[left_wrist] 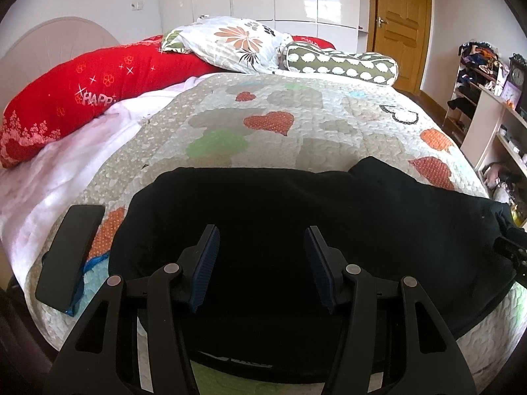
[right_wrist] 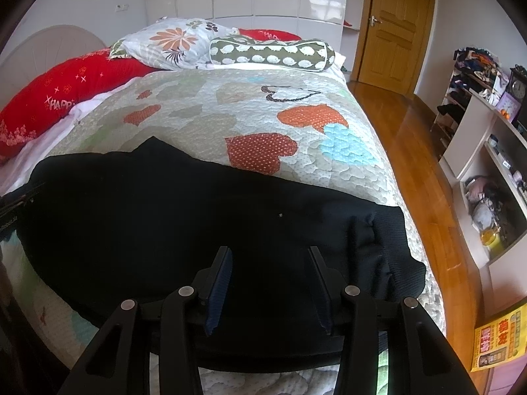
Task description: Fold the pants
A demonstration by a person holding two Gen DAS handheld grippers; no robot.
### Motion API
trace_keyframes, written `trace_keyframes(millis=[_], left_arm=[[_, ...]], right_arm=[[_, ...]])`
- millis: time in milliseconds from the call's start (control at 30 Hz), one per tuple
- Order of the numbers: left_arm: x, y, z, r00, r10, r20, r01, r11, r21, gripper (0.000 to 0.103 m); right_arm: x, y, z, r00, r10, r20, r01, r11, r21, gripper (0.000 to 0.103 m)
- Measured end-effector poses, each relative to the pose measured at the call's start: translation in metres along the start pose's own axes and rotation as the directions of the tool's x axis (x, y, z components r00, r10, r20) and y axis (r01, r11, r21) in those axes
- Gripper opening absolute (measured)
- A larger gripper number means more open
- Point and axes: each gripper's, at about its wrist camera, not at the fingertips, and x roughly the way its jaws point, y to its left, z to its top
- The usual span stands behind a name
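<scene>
Black pants [left_wrist: 296, 217] lie flat across the near end of the bed, reaching from left to right. My left gripper [left_wrist: 262, 232] hangs just above their left half, open, its blue pads [left_wrist: 206, 263] apart and nothing pinched between them. In the right wrist view the pants [right_wrist: 164, 204] end in a ribbed, folded edge [right_wrist: 388, 243] near the bed's right side. My right gripper [right_wrist: 269, 251] is open over that right half, and its pads hold no cloth. Whether either gripper touches the fabric below cannot be told.
A quilt with hearts [left_wrist: 296, 125] covers the bed. A black phone [left_wrist: 70, 253] lies on it left of the pants. A red bolster [left_wrist: 82, 92], a floral pillow [left_wrist: 237, 42] and a green roll pillow [right_wrist: 273, 51] sit at the head. Wooden floor [right_wrist: 411, 151] and shelves [right_wrist: 487, 171] are to the right.
</scene>
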Motion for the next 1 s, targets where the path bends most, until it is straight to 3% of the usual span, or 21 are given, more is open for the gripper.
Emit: trace_keyframes(millis=[600,867,1000], left_arm=[[0.003,0.016,-0.002,1.000,0.010,-0.013,-0.011,0.999,-0.031,0.054],[0.020,0.061,-0.008,0.998,0.019,-0.068,-0.028,0.989,-0.143,0.054],[0.033,0.073,-0.011,0.994,-0.030,-0.108,0.011,0.985,-0.174,0.054]], right_arm=[[0.003,0.003,-0.003,1.000,0.003,-0.018,-0.003,1.000,-0.002,0.045],[0.012,-0.002,-0.005,0.999,0.018,-0.036,-0.018,1.000,0.005,0.045],[0.029,-0.018,-0.012,0.996,-0.001,-0.084,0.003,1.000,0.031,0.045]])
